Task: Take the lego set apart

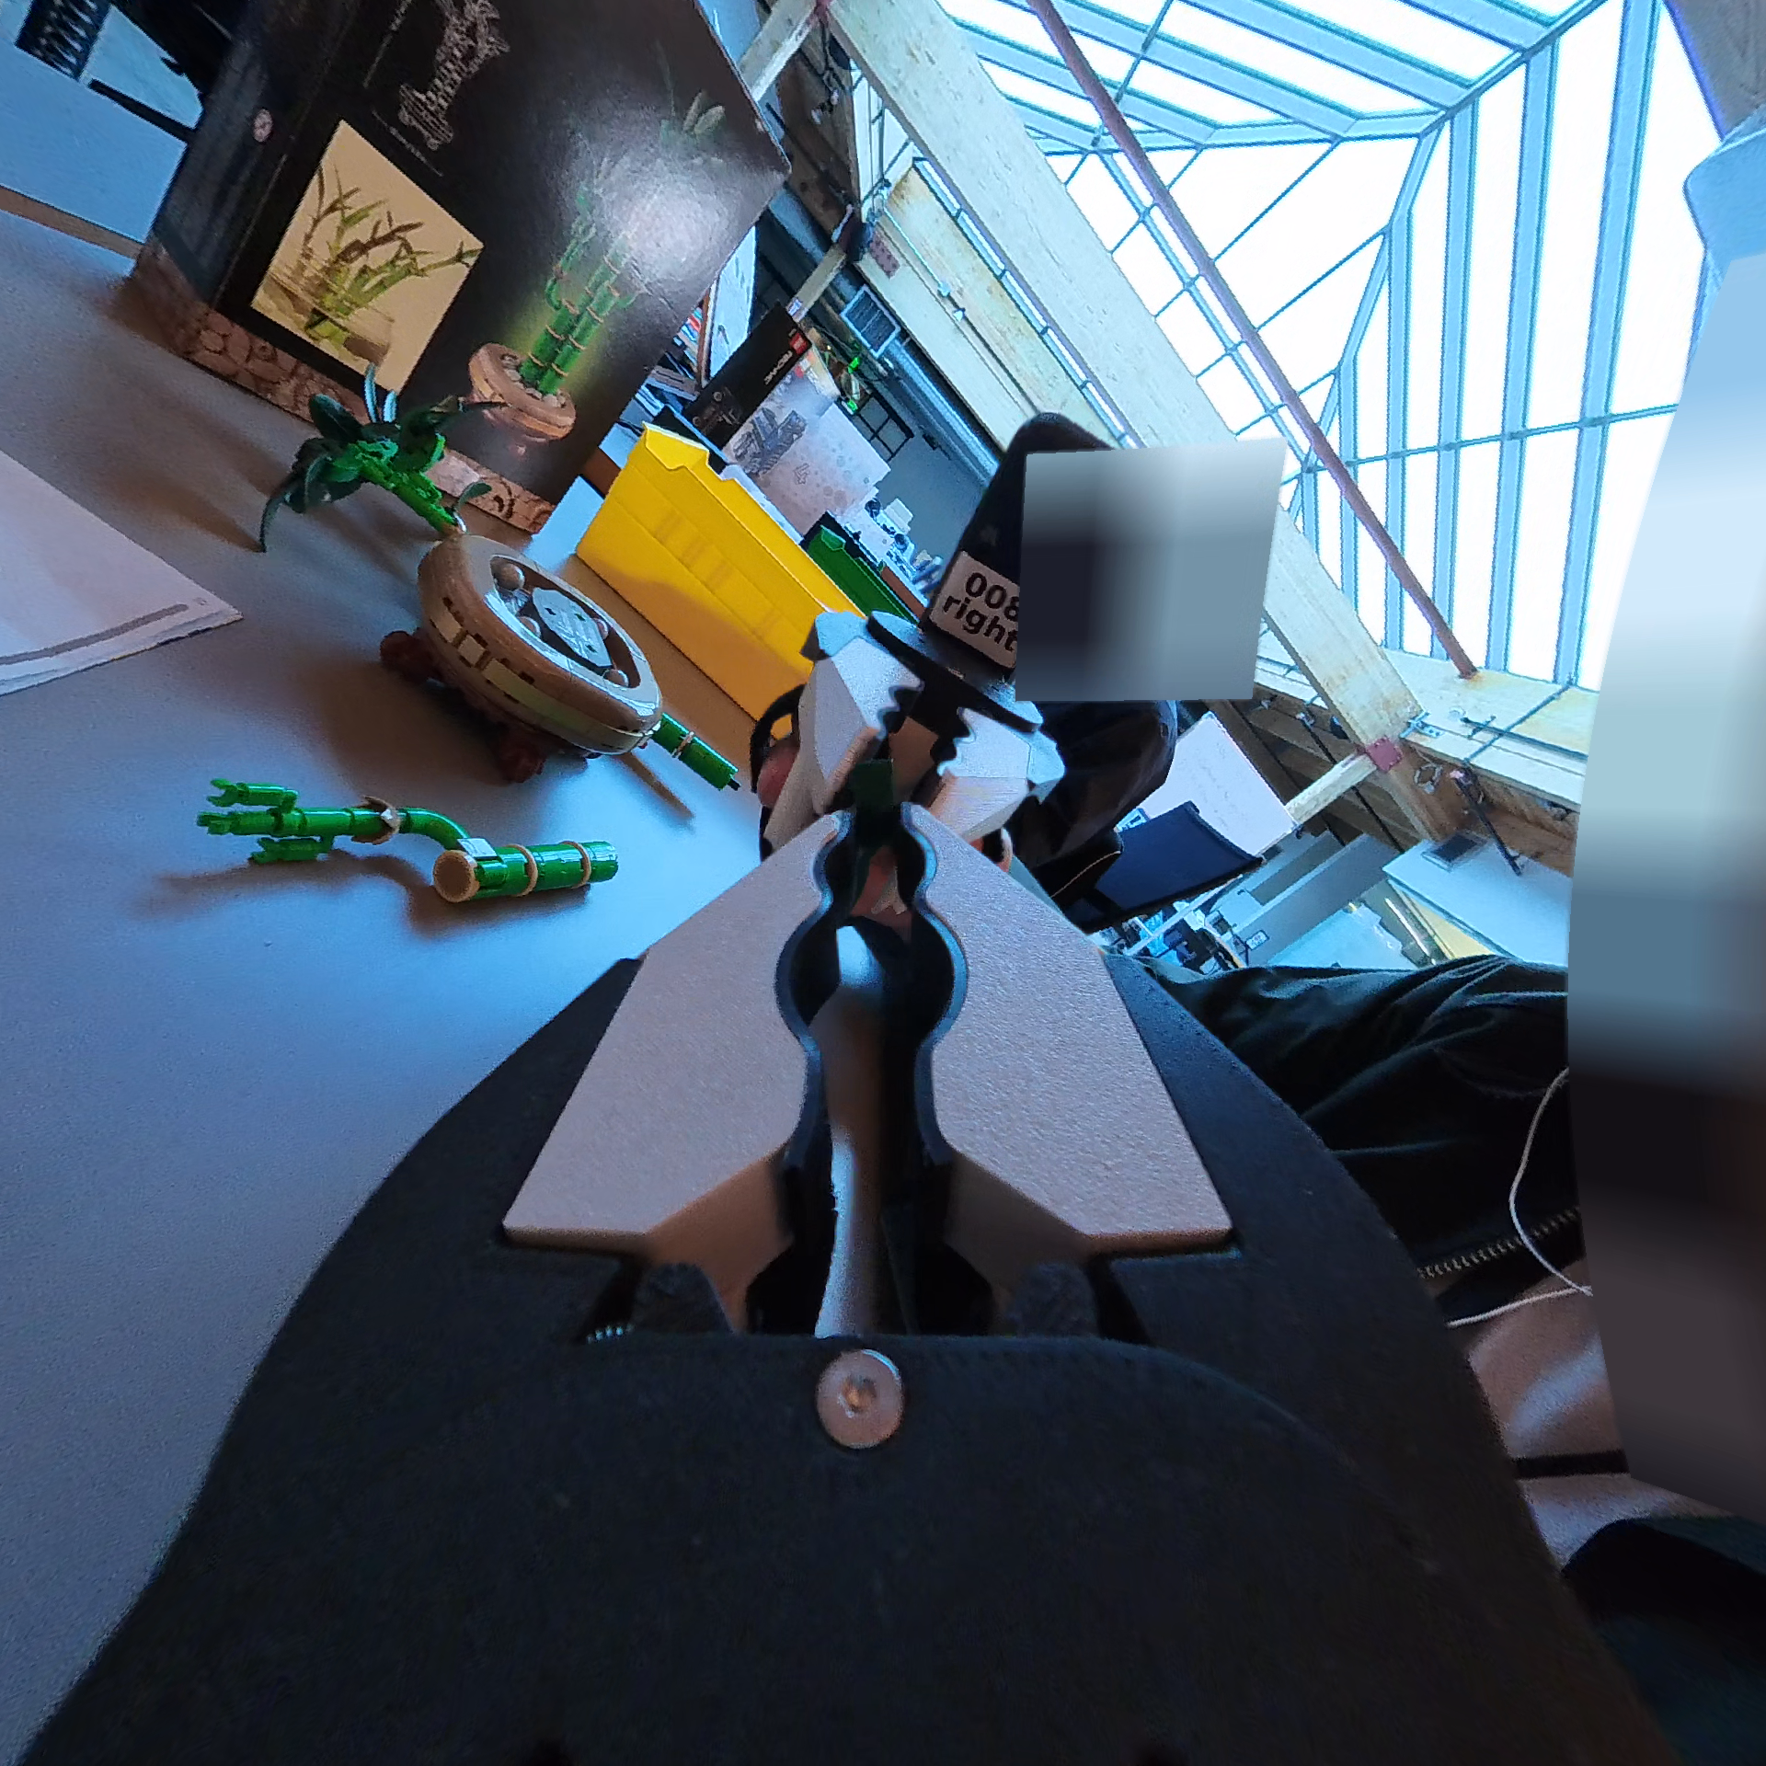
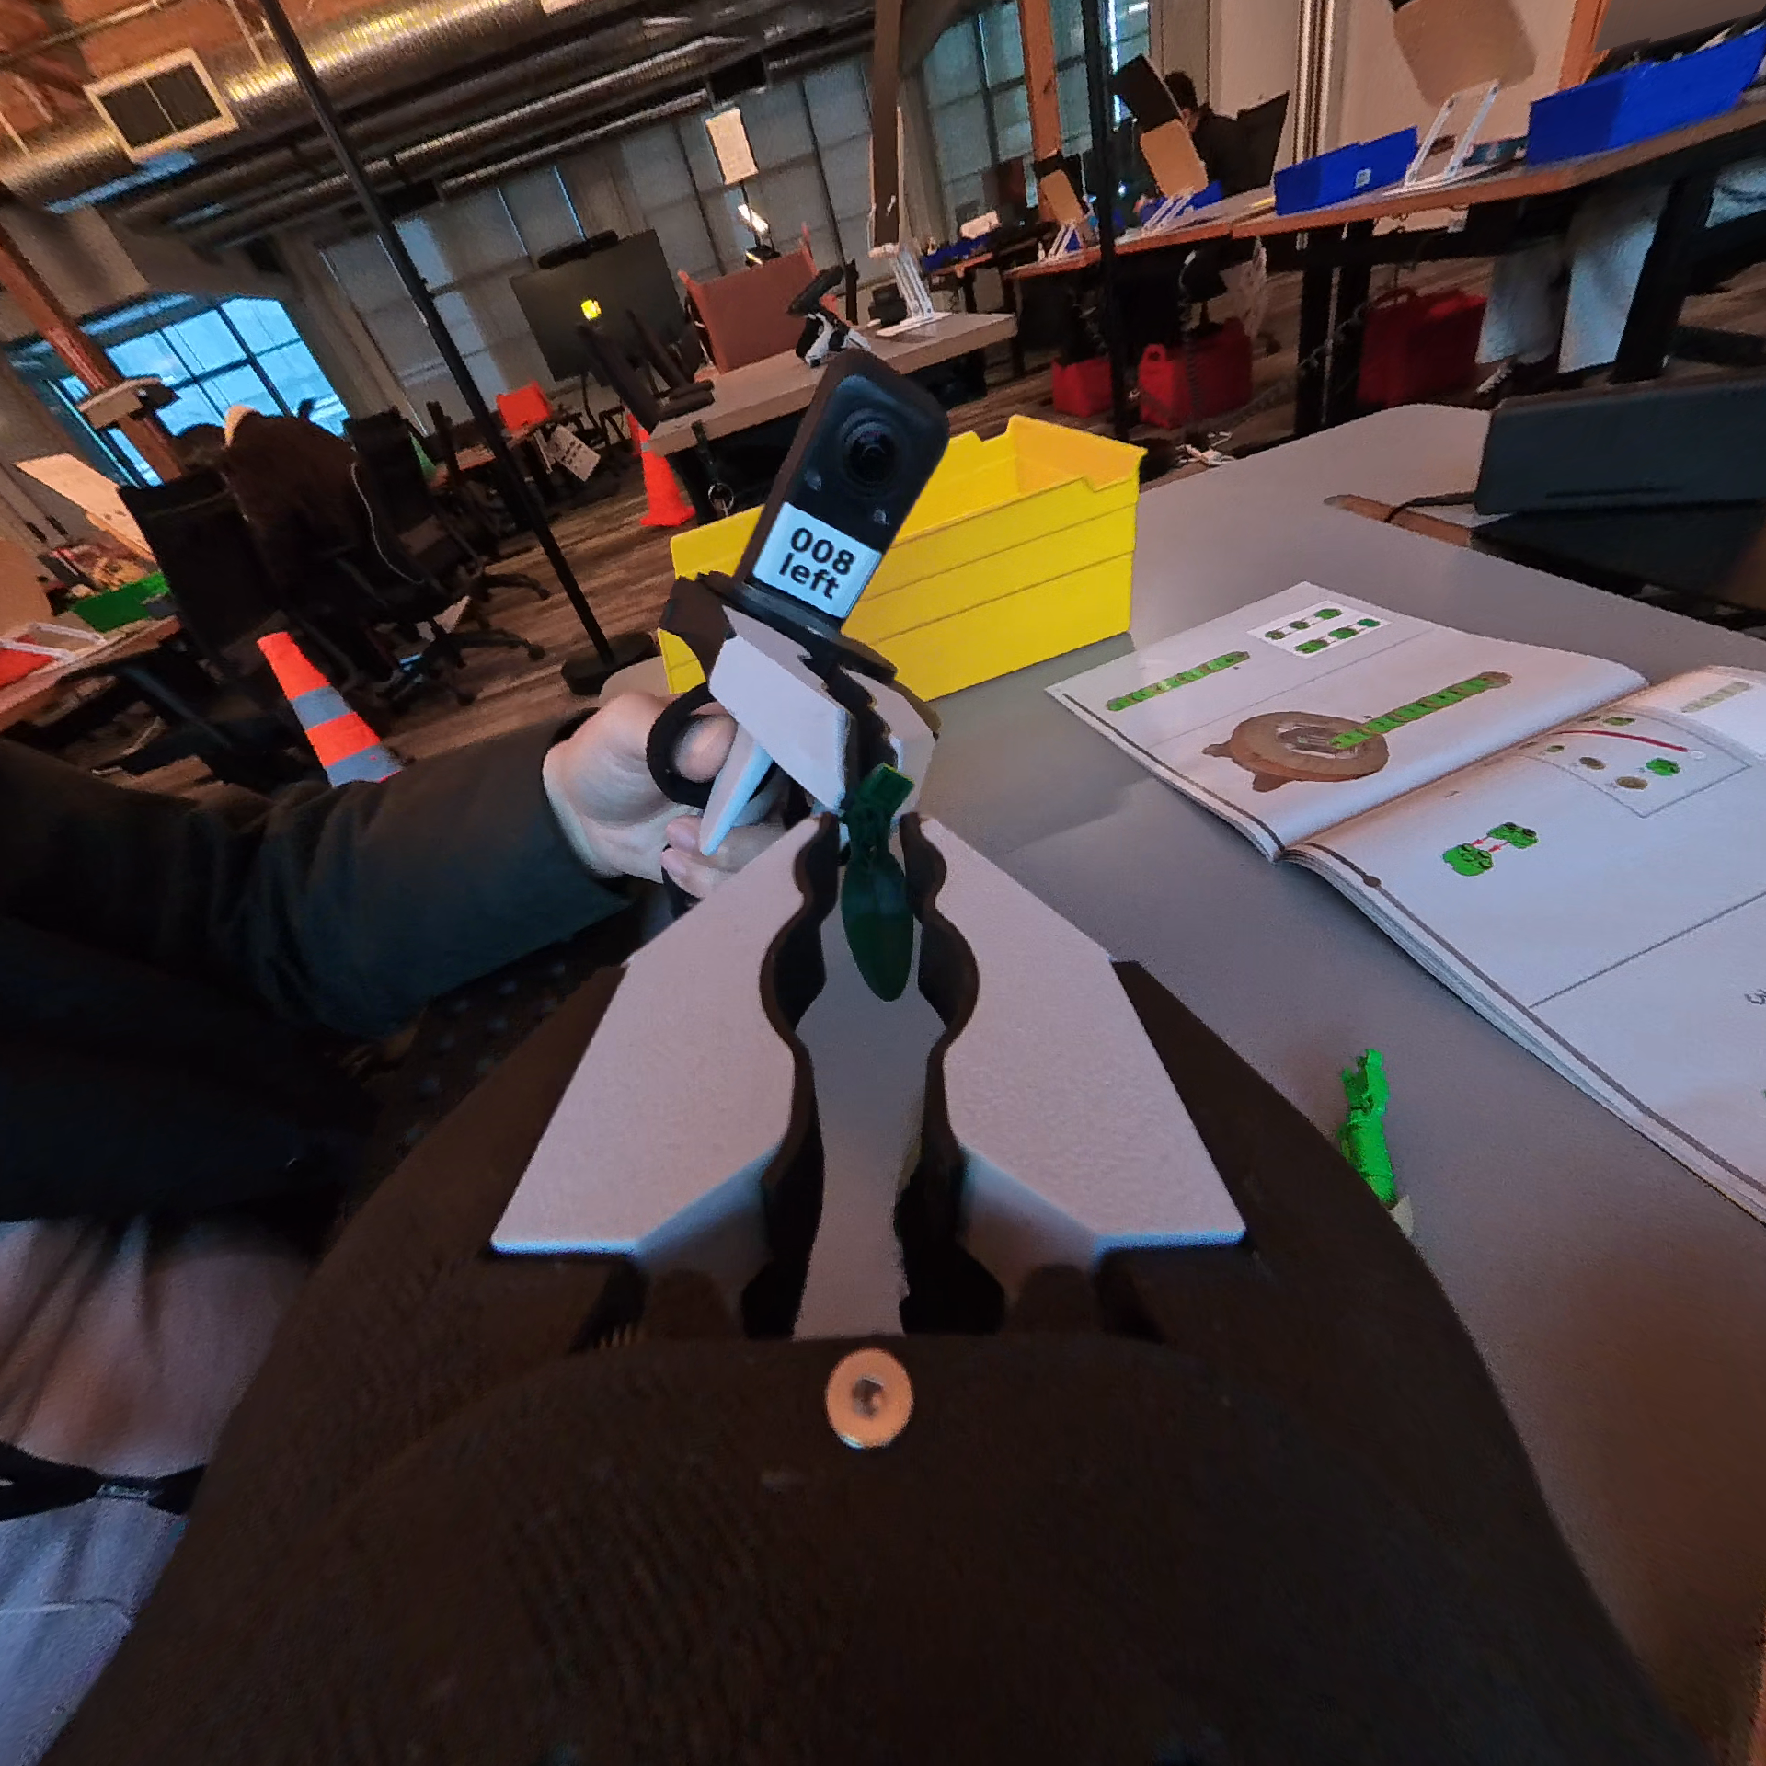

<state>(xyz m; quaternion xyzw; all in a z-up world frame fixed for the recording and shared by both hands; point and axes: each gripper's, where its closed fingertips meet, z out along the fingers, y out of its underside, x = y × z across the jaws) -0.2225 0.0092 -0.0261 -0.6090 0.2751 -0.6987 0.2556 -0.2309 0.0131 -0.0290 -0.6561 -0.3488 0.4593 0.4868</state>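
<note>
**A:** Several set pieces lie on the grey table (image 1: 191, 1051). What are they, from the left?

**B:** A dark printed box (image 1: 430, 239) stands at the back, its brand mark too small to read. In front of it is a leafy sprig (image 1: 373, 449), then a bamboo stalk (image 1: 411, 841), the round tan base (image 1: 535, 650) and a yellow bin (image 1: 707, 573).

**A:** And the tools?

**B:** They meet tip to tip above the table edge. The left gripper (image 1: 870, 827) pinches the lighter end of a leaf piece (image 2: 875, 922). The right gripper (image 2: 865, 836) is pressed on the same piece, nearer its dark green blade.

**A:** Any writing?

**B:** Each gripper's camera carries a white sticker (image 2: 814, 564) with dark print. To the right, an open booklet (image 2: 1433, 812) shows building pictures, with a loose green piece (image 2: 1367, 1128) just beside it.
</note>
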